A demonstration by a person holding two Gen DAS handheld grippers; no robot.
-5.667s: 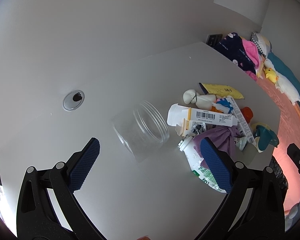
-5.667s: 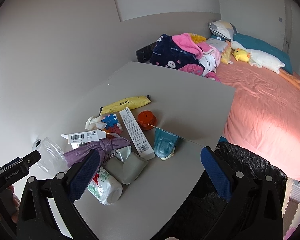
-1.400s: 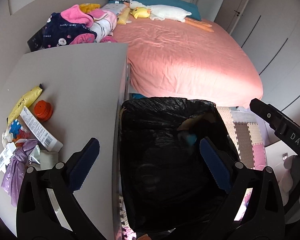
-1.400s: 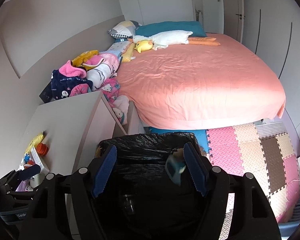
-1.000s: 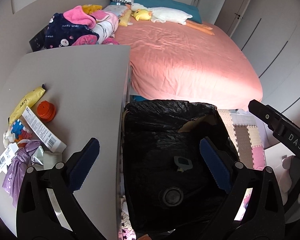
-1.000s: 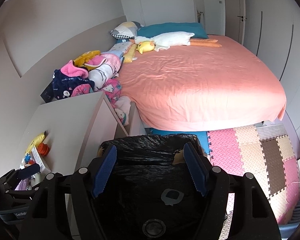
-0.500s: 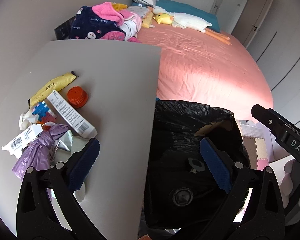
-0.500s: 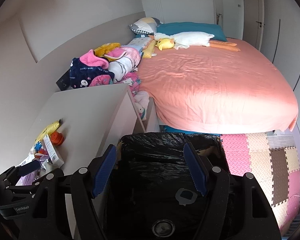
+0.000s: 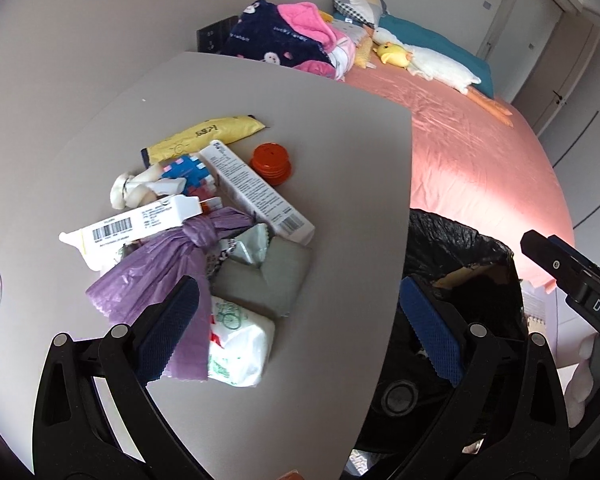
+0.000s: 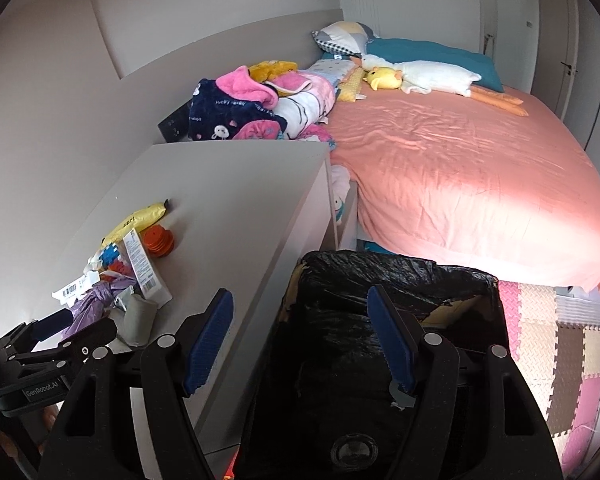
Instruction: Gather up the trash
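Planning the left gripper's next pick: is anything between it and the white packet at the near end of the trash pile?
Nothing visible blocks it. The left gripper has open, empty jaws, and the white packet lies exposed on the table, with the purple bag overlapping only its left side.

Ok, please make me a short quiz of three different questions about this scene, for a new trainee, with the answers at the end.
1. True or false: the left gripper holds a piece of trash.
2. Which item lies nearest the orange cap on the desk?
A) the long white box
B) the purple bag
C) the white tissue pack
3. Fill in: the trash bin beside the desk is lined with a ____ bag.

Key: 1 false, both grippers are open and empty, the right gripper too; 2 A; 3 black.
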